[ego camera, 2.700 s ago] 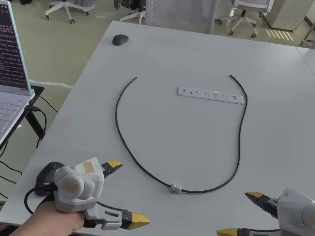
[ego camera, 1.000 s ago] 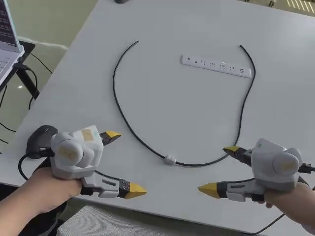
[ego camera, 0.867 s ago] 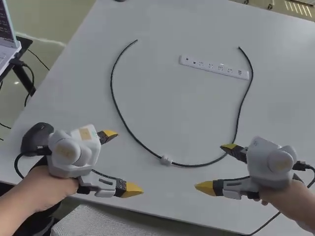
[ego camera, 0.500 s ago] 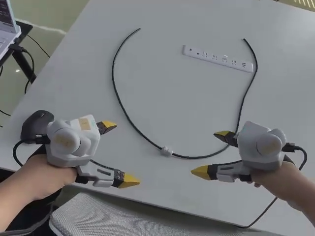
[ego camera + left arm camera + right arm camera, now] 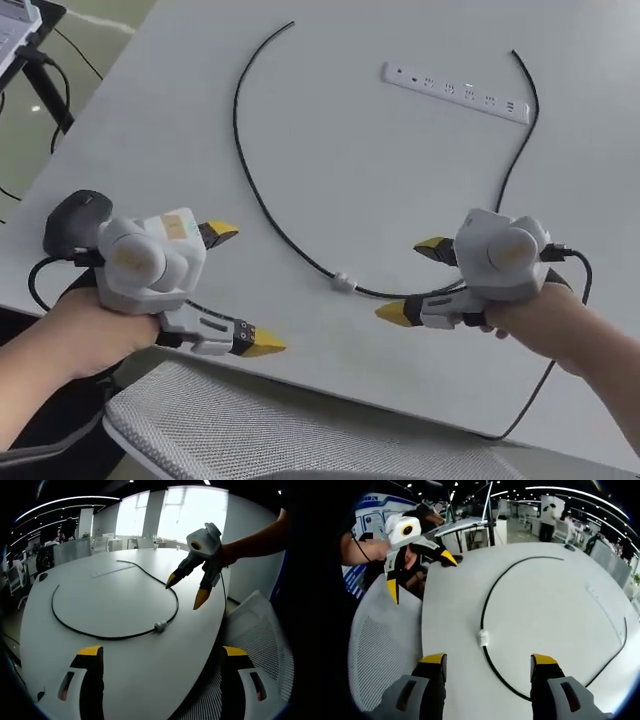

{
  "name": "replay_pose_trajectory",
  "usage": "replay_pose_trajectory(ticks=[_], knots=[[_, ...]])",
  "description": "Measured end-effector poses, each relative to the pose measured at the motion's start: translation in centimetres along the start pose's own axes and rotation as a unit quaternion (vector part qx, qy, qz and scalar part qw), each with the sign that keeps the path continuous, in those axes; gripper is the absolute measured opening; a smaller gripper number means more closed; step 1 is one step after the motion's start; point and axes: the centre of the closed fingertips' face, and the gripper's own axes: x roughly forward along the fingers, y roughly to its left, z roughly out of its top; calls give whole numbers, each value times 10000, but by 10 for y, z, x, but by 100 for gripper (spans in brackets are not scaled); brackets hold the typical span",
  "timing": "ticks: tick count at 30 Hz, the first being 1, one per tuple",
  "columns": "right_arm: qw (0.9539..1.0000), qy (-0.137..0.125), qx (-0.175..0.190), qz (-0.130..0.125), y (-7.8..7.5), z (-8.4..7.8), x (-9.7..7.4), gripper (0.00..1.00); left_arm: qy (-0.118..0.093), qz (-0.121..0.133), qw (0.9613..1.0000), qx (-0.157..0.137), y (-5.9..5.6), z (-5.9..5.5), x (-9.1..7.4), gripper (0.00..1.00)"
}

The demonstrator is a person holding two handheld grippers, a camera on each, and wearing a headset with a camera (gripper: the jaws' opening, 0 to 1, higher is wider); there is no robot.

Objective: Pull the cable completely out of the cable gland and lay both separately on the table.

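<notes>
While I held both pairs of tongs low over the near edge of the white surface (image 5: 380,170), neither one had hold of anything. My left tongs (image 5: 245,290) stood wide, yellow tips spread well apart, hanging at the near-left edge. My right tongs (image 5: 410,278) were wide as well and pointed inward, facing the left pair.

Between them lay the cable gland (image 5: 343,282), a small pale piece flat on the surface, closer to the right tongs than to the left. It was threaded on the black cable (image 5: 262,200) at the bottom of a long U-shaped loop. From there the cable ran away from me on both sides, its two ends lying well apart at the far side. A white power strip (image 5: 455,92) sat between those ends, nearer the right one.

From the right gripper view, the gland lay just ahead of the spread tips, a little left of centre, with the cable passing on between them. I couldn't tell whether a tip touched the cable. A grey mesh chair (image 5: 250,430) was tucked in just below the near edge.
</notes>
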Motion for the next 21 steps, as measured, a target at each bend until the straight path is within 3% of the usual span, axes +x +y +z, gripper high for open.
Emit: replay_pose_trajectory(ticks=[6, 9, 15, 21], knots=[[9997, 170, -109, 121, 2, 2, 17, 62, 81, 159, 9998, -45, 11, -6, 2, 97], [9995, 234, -87, 208, 2, 3, 24, 55, 71, 194, 9997, -118, 15, -7, 2, 97], [9984, 463, -275, 199, 1, 0, 35, 53, 105, 337, 9992, -184, 23, -10, 2, 97], [9979, 575, -171, 230, -2, -2, 45, 45, 223, 366, 9990, -127, 26, -16, 4, 97]])
